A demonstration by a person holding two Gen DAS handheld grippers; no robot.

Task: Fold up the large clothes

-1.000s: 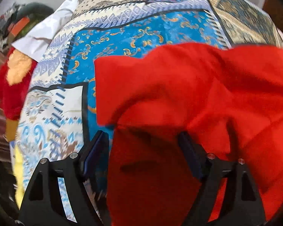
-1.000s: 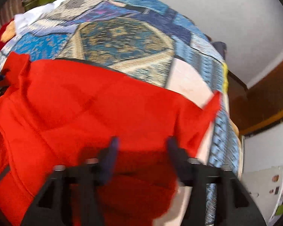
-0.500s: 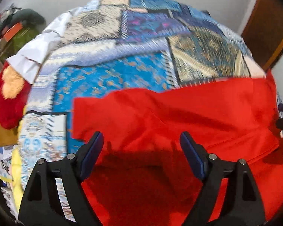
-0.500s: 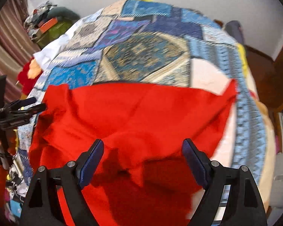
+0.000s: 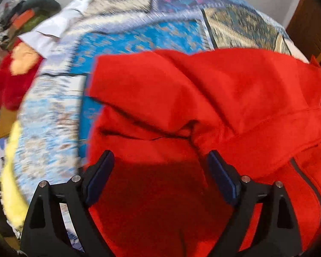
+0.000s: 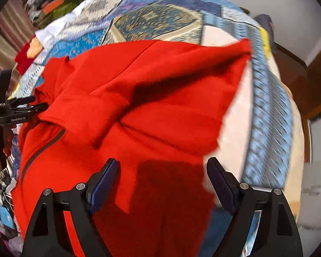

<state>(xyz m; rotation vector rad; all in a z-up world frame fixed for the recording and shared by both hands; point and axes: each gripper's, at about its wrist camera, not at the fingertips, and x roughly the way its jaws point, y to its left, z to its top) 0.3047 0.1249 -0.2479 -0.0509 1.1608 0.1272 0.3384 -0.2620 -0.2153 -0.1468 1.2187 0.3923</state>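
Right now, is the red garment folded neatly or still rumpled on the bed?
Still rumpled. The red garment lies on the patchwork bedspread in loose, uneven overlapping layers, with one corner sticking out. Both grippers are open above it.

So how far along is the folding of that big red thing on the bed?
Early. The red garment lies spread on the patterned bedspread, with one loose flap turned over and rumples. Nothing is in hand: the left gripper and right gripper are open above it. Neat folds remain.

The left gripper point(image 5: 160, 177) has its two fingers spread wide with nothing pinched between them. The right gripper point(image 6: 162, 180) is spread wide too, also with nothing between its fingers. Both point forward and down.
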